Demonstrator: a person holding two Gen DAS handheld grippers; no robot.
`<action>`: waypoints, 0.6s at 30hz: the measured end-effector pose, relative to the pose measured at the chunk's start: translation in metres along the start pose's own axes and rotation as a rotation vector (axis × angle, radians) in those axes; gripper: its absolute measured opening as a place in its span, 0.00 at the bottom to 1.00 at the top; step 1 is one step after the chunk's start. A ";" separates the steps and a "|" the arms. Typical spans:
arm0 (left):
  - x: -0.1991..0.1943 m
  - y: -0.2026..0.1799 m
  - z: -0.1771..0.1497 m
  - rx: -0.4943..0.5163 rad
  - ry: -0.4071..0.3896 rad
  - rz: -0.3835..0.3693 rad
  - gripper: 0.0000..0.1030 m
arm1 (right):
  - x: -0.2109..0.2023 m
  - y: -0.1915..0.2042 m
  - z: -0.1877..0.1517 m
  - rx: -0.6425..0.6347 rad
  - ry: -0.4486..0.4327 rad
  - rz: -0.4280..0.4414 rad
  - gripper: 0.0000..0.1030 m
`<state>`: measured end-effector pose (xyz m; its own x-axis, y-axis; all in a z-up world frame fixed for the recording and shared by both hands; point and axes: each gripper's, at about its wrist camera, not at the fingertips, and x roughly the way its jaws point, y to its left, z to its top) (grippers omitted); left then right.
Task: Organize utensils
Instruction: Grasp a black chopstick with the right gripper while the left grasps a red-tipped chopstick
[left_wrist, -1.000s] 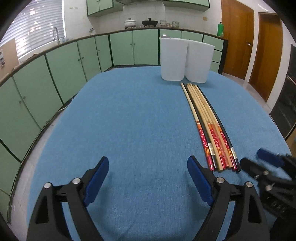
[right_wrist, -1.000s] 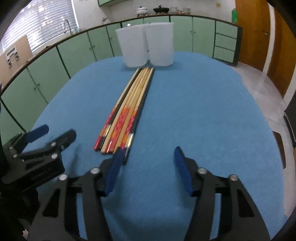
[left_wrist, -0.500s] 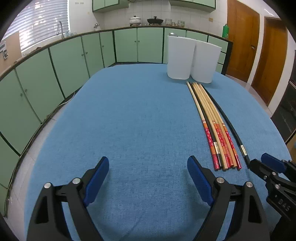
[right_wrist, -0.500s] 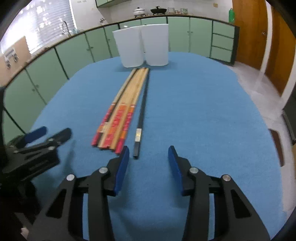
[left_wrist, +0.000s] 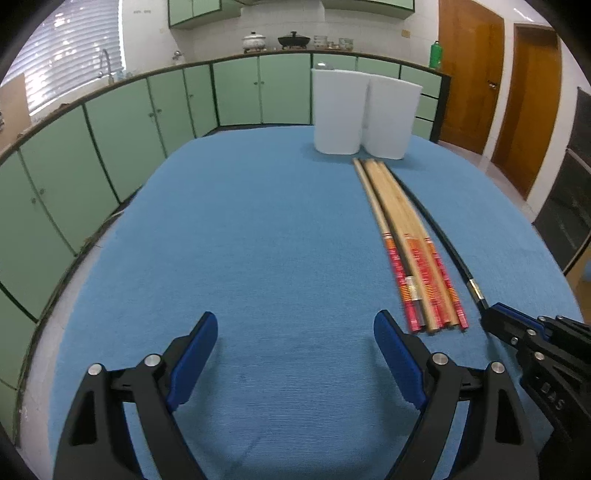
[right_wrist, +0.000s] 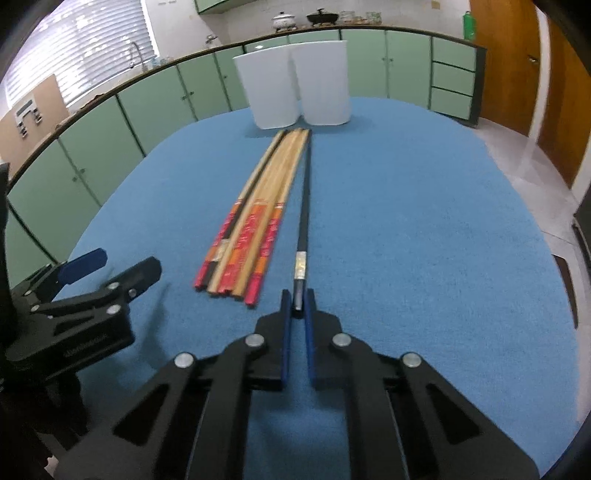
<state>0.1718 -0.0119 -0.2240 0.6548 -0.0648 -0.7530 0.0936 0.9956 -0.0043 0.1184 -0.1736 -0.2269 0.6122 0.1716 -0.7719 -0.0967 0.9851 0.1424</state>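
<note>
The right hand-held gripper (right_wrist: 298, 299) is pinching the near end of a black chopstick (right_wrist: 304, 206), its two blue pads pressed against either side of the stick just below a silver band. That chopstick runs straight away toward twelve o'clock in the right wrist view, lying apart from the rest, its far tip reaching near the base of the two white containers (right_wrist: 295, 85). In the left wrist view the same black chopstick (left_wrist: 439, 236) curves from the containers down to about four o'clock, where the right hand-held gripper (left_wrist: 496, 323) meets its end.

Just to the nine o'clock side of the black stick in the right wrist view lies the bundle of chopsticks (right_wrist: 258, 218), bamboo-coloured with red and orange patterned ends, packed side by side and touching one another; at least one dark stick shows among them. Their decorated ends point toward the camera and their plain tips toward the containers.

The left hand-held gripper (left_wrist: 295, 349) has its blue pads spread wide, with only the blue tabletop (left_wrist: 240, 229) between them. It sits at about eight o'clock from the bundle (left_wrist: 410, 240) in its own view, near it but not touching.

The two white containers (left_wrist: 364, 114) stand upright and touching each other at the far edge of the tabletop, at roughly one o'clock in the left wrist view. Green cabinets (left_wrist: 110, 136) curve round behind.
</note>
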 end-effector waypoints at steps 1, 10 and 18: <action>-0.001 -0.004 0.001 0.004 -0.001 -0.015 0.82 | -0.001 -0.005 0.000 0.015 -0.001 -0.008 0.06; 0.008 -0.032 0.001 0.081 0.025 -0.032 0.82 | 0.001 -0.027 0.003 0.048 -0.008 -0.020 0.06; 0.016 -0.024 0.003 0.054 0.057 -0.016 0.85 | 0.000 -0.030 0.002 0.052 -0.005 -0.006 0.06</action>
<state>0.1828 -0.0371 -0.2340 0.6091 -0.0747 -0.7896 0.1447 0.9893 0.0180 0.1233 -0.2031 -0.2299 0.6168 0.1653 -0.7696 -0.0521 0.9841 0.1696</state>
